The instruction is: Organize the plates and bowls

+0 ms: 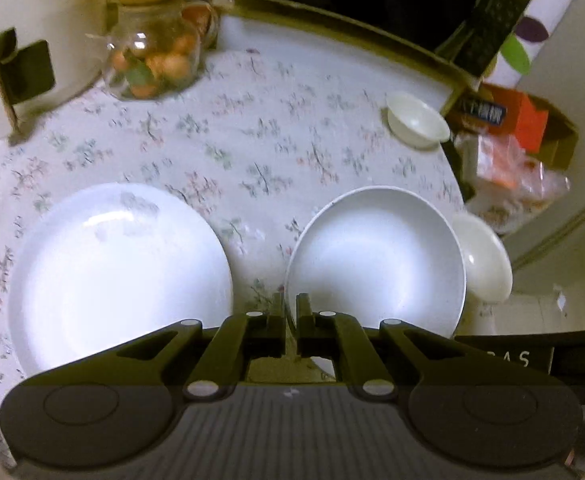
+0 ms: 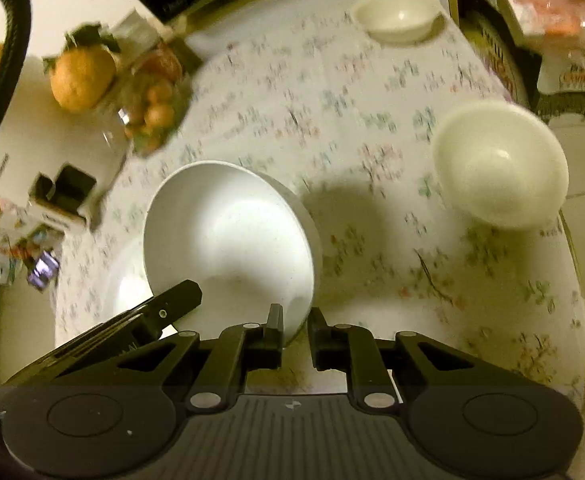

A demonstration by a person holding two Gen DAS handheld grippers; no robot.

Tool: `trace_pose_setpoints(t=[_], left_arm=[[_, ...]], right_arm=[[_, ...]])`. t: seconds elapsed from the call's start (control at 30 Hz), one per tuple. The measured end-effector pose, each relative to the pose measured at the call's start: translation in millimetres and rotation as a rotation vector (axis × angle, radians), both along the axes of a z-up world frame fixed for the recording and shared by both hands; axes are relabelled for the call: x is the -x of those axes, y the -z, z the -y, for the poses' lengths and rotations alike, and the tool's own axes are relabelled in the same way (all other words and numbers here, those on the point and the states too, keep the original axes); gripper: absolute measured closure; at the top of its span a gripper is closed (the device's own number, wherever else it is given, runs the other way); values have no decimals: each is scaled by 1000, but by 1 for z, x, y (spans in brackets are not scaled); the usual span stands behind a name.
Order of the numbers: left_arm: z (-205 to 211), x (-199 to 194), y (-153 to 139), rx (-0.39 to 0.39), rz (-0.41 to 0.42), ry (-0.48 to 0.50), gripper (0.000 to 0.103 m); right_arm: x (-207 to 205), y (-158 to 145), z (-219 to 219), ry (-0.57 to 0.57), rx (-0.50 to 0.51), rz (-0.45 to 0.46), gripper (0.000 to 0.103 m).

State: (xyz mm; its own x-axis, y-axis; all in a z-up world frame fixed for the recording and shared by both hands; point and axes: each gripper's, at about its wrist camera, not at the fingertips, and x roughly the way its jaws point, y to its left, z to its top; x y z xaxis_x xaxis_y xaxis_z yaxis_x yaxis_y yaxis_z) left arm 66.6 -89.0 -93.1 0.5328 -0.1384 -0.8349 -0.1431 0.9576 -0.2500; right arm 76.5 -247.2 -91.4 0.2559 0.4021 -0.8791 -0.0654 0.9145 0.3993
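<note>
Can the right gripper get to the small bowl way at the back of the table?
Probably yes. The right gripper looks open, and only bare flowery tablecloth lies between it and the small bowl. The deep plate sits off to the left.

Left hand-held gripper: matt black plastic, ribbed body, small metal pivot pins. Deep plate pinched at its tips: glossy white glazed ceramic, smooth. Flat plate to its left: same gloss, strong glare. Small bowls ahead-right: cream, satin sheen. Tabletop cover: floral print, smooth, slight sheen. Jar far ahead-left: clear glass.
</note>
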Motion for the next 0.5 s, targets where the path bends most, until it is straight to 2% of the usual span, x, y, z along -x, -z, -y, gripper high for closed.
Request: trace_pose_setpoints(t=[0.3, 0.5], left_arm=[[11, -7, 26, -10, -65, 37, 98], [8, -12, 29, -12, -67, 62, 94]], right_arm=[[-4, 33, 0, -3, 79, -62, 89], [-14, 42, -7, 14, 90, -71, 88]])
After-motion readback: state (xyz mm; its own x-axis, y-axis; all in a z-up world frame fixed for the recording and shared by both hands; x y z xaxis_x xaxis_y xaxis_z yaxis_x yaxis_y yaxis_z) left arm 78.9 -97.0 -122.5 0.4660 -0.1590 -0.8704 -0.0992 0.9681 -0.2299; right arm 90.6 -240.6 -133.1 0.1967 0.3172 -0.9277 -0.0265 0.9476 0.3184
